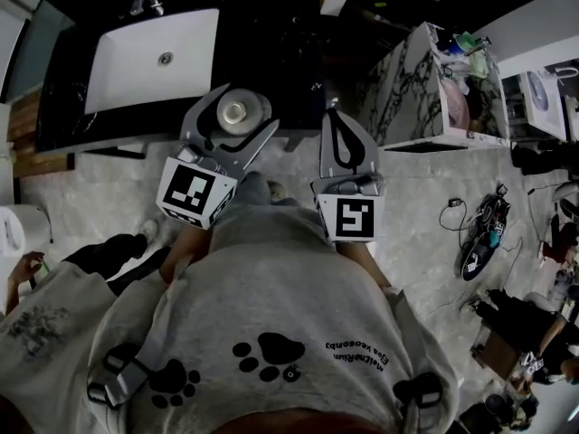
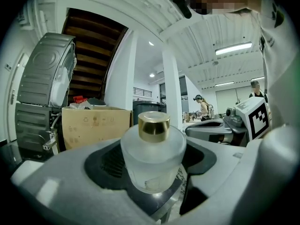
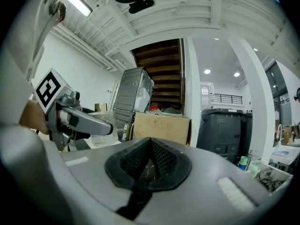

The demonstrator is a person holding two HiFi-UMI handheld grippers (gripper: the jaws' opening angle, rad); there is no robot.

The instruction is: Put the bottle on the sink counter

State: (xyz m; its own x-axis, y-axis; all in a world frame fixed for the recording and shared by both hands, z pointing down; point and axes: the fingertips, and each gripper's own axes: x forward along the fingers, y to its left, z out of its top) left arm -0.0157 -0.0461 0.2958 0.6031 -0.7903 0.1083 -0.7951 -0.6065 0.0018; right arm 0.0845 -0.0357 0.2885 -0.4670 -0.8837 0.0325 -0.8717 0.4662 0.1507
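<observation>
Left gripper (image 1: 242, 108) is clamping wide on the round body of a frosted glass bottle (image 2: 152, 159) with a gold cap (image 2: 153, 126), carrying it upright near the front edge of the black sink counter (image 1: 282, 51). The right gripper (image 3: 149, 165) is riding alongside with jaws together, nothing between them. The bottle is likely weighty for its size, rigid, smooth-walled and breakable, so gripping the body below the shoulder, as now, looks right.

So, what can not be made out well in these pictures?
- Head view: the bottle shows only its top; its sides are hidden inside the left gripper.
- Head view: the counter is too dark to show its surface.
- Left gripper view: a mark low on the bottle is too blurred to identify.
</observation>
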